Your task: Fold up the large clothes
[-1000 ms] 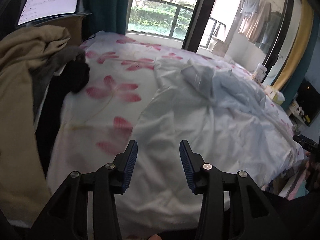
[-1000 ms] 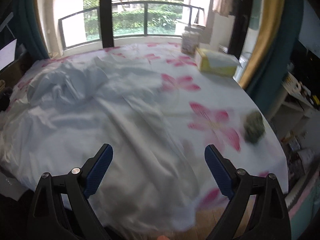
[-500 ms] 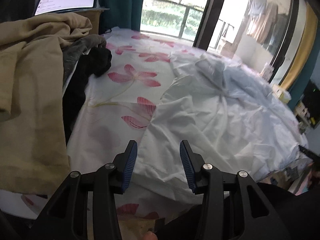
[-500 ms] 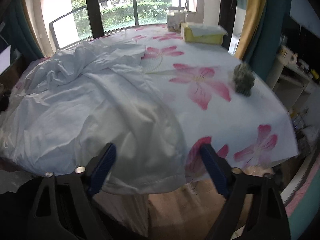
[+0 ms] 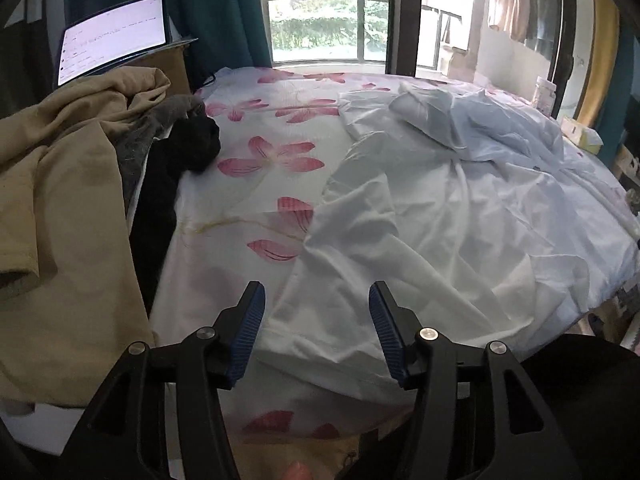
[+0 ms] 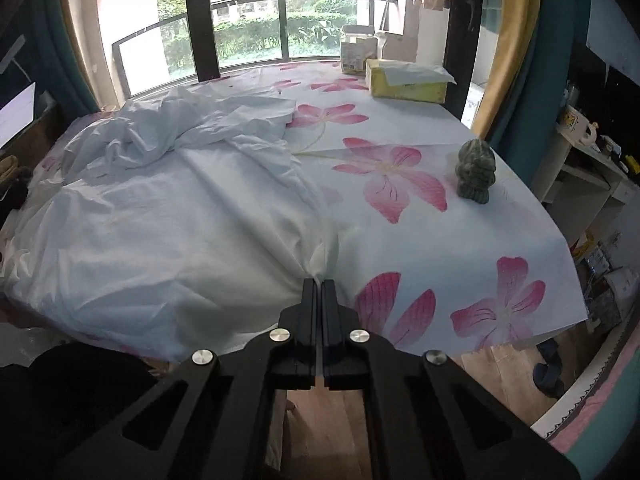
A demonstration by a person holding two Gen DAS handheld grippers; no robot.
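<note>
Flower-printed white bedsheet [image 6: 420,240] under window | crumpled white cotton garment [image 6: 160,232] spread across it | right gripper [image 6: 319,286] clamped on garment's near hem | left gripper [image 5: 316,316] jaws just widened, parted above garment's corner, gripping nothing

daylight from window [image 6: 280,28], overexposed | foreground dim, soft shadows | strong fisheye bending, dark corners | slight blur lower edge
</note>
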